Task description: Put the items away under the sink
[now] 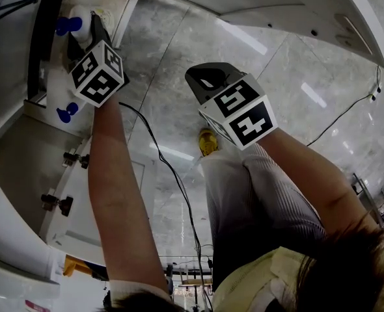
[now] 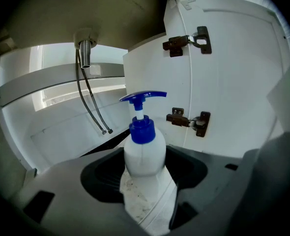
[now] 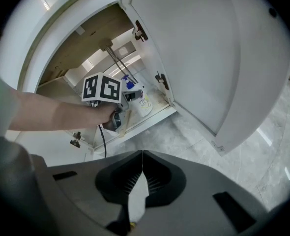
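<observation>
The left gripper (image 2: pixel 145 178) has its dark grey jaws closed on a white plastic pump bottle with a blue pump head (image 2: pixel 144 149), the nozzle pointing to 3 o'clock. At 11 o'clock hang two thin grey hoses (image 2: pixel 92 102). At 2 o'clock a white cabinet door (image 2: pixel 233 82) carries brown metal hinges (image 2: pixel 187 41).

No word, number or brand can be read in any view. On the left cube (image 1: pixel 97 73) and the right cube (image 1: pixel 241 112) only black and white square patterns are printed, not letters. The side of the white bottle (image 2: pixel 144 151) with the blue pump that is shown in the left gripper view is plain. In the right gripper view, some small coloured print is seen on a white container (image 3: pixel 144 105) in the cabinet, but it is too small to be read.
</observation>
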